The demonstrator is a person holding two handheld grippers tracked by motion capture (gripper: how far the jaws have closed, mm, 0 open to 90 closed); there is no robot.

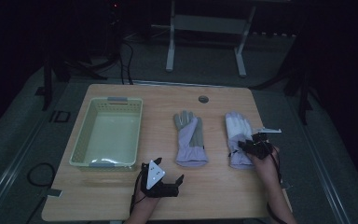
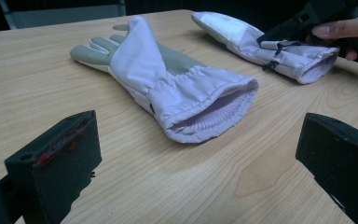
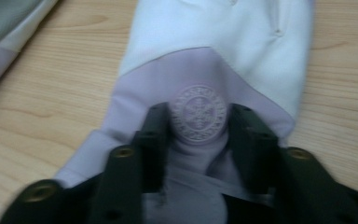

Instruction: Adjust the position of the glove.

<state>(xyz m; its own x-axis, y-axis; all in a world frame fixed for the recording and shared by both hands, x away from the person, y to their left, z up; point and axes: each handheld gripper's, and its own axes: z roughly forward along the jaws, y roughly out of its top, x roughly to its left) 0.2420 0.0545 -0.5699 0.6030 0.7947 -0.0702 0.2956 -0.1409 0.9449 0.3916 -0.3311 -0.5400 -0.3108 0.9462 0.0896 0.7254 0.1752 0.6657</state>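
Basket (image 1: 107,132): pale yellow-green, on the left part of the desk (image 1: 214,196), long side running away from the person.
Left tongs (image 1: 170,183): at the desk's near edge, just in front of the basket's near right corner, held above the bare wood; the jaws stand wide apart with nothing between them, and in the left gripper view they frame the left glove's cuff from a short way off.
Left glove (image 1: 190,138): in the middle of the desk, flat, grey palm patch and lilac cuff; fingers point away from the person, open cuff toward the near edge. Nothing touches it.
Right glove (image 1: 237,130): just right of the left glove and apart from it, white back up, lilac cuff toward the person.
Right tongs (image 1: 245,146): down on the right glove's cuff; in the right gripper view the jaws stand narrow, pinching a raised fold of lilac cloth with a round embossed badge (image 3: 199,113) between them.
Hole (image 1: 203,99): small round one near the desk's far edge.
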